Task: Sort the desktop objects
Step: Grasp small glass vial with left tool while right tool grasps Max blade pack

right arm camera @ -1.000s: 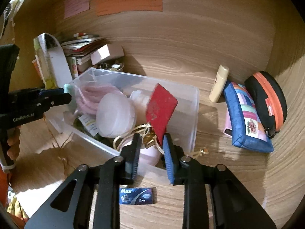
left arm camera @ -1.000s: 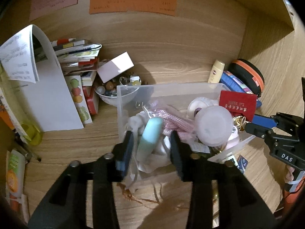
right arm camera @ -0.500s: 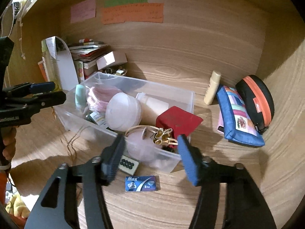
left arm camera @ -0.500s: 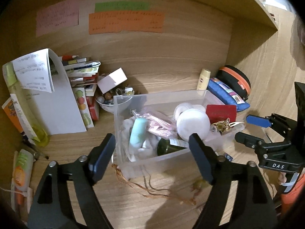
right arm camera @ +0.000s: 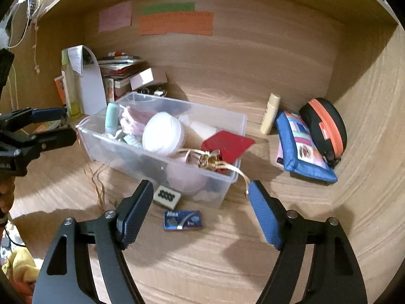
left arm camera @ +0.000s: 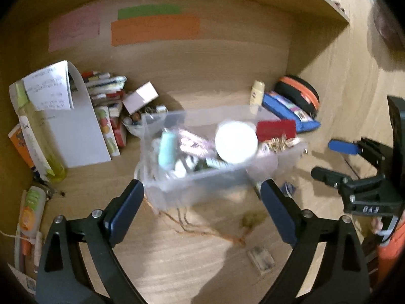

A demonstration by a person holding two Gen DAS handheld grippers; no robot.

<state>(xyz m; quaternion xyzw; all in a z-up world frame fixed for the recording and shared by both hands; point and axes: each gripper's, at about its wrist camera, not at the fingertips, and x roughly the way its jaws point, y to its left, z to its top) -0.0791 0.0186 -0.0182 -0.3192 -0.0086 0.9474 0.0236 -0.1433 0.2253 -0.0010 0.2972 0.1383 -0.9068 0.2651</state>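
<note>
A clear plastic box [left arm camera: 202, 190] [right arm camera: 152, 160] stands on the wooden desk. It holds a white round jar [right arm camera: 162, 133], a red card [right arm camera: 227, 144], a mint tube [right arm camera: 111, 116], pink cord and gold clips. My left gripper [left arm camera: 200, 190] is drawn back from the box's near left corner. Its jaws are opening, with nothing pressed between the pads. My right gripper [right arm camera: 200, 186] hangs before the box's near right corner, jaws also opening and gripping nothing. A blue staple box [right arm camera: 182, 220] and a dotted white card [right arm camera: 167, 196] lie below it.
A blue pouch [right arm camera: 301, 147], a black-and-orange case [right arm camera: 324, 124] and a cream tube [right arm camera: 269, 114] lie at the right by the side wall. Booklets [left arm camera: 106, 88], a curled white sheet [left arm camera: 76, 131] and a small bowl [left arm camera: 136, 124] crowd the back left. Thin cord trails on the desk [left arm camera: 202, 228].
Both grippers, which were closed narrow at the box's near wall, have spread their jaws wide and pulled back from it. The box stays on the desk.
</note>
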